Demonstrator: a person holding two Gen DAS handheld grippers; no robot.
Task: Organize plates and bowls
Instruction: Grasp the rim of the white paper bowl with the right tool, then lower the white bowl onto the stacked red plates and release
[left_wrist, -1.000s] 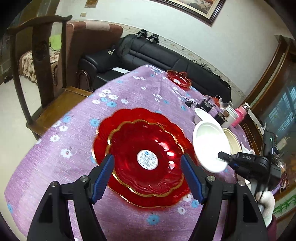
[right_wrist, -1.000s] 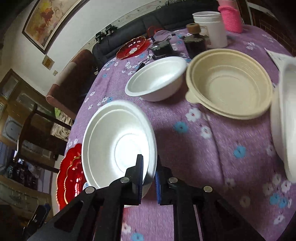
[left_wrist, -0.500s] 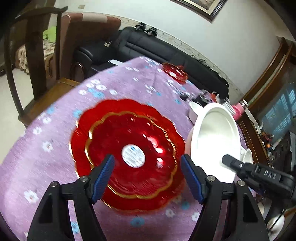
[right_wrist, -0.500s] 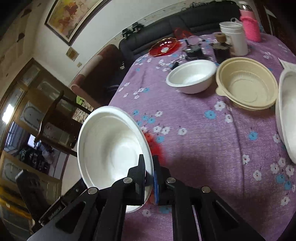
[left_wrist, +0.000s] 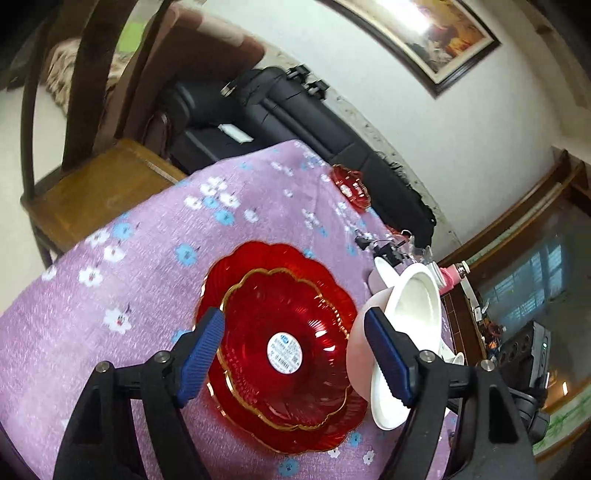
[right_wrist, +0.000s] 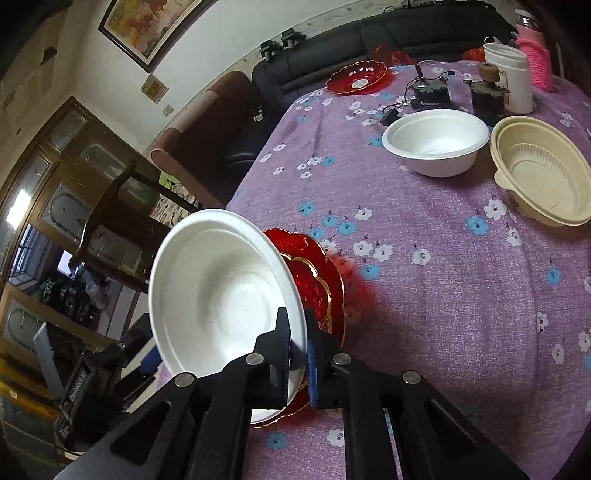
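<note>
Two red scalloped plates (left_wrist: 284, 332) are stacked on the purple flowered tablecloth (left_wrist: 147, 280). My left gripper (left_wrist: 295, 328) hovers over them, its jaws opening, with nothing pressed between the blue pads. My right gripper (right_wrist: 297, 341) is shut on the rim of a white bowl (right_wrist: 221, 295). That bowl hangs tilted steeply at the right edge of the red stack (right_wrist: 317, 280). In the left wrist view the same white bowl (left_wrist: 417, 314) shows just behind my right fingertip.
Farther along the table stand a second white bowl (right_wrist: 436, 142), a beige bowl (right_wrist: 543, 170), a small red plate (right_wrist: 356, 77), a white cup (right_wrist: 508, 77), a pink bottle (right_wrist: 535, 62) and small dark gadgets. A wooden chair (left_wrist: 92, 184) stands at the table's left edge.
My right gripper has carried the white bowl off the cloth and over to the red plates, tilting it more upright. My left gripper has rolled, shifted sideways and widened a little.
</note>
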